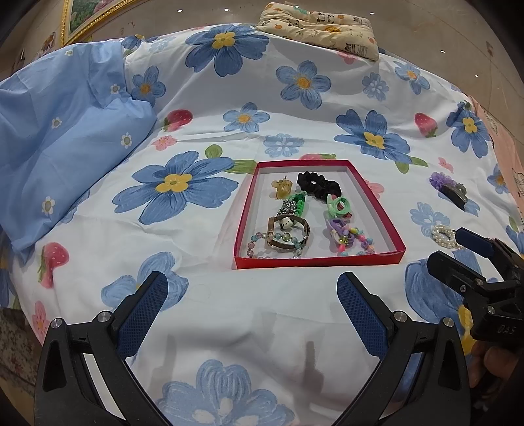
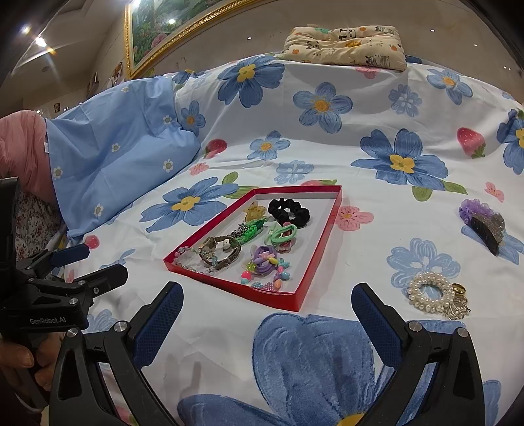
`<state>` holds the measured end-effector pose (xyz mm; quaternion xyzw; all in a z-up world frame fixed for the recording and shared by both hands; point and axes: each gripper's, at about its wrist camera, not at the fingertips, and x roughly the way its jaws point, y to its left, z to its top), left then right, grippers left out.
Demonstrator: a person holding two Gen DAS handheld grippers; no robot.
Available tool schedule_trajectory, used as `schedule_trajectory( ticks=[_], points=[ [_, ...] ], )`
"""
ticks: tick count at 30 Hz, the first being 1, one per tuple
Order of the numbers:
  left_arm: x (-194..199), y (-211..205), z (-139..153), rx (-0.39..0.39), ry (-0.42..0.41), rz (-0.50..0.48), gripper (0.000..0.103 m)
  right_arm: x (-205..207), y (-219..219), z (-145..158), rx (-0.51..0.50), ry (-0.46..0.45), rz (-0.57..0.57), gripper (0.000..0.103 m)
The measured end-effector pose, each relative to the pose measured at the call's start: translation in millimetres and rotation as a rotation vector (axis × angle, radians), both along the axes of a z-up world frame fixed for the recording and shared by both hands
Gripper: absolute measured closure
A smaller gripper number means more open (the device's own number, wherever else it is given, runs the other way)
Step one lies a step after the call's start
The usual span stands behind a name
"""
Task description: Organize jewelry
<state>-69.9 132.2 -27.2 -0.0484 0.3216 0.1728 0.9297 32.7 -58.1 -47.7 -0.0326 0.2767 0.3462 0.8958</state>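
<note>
Jewelry mostly collected in red tray (image 1: 319, 260). Pearl bracelet (image 2: 429, 291) and purple hair clip (image 2: 481, 222) lie outside, probably next. Left gripper (image 1: 252, 301) and right gripper (image 2: 267, 309) both spread wide, empty, poised near tray.

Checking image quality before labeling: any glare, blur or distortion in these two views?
Left wrist: strong fisheye bend, dark vignette corners, red tray sharp, soft finger shadows on the bedsheet. Right wrist: same bend, ceiling-light flare top left, glare on the framed painting, pearl bracelet sharp.
</note>
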Motion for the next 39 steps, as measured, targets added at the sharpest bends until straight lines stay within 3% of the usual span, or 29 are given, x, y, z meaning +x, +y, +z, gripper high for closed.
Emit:
schedule_trajectory(
  ticks=[39],
  points=[
    [6.2,-4.6,-2.2,0.010,0.006,-0.013,0.000,2.7,1.6,-3.5,-0.006,0.007,0.011,0.000]
  ],
)
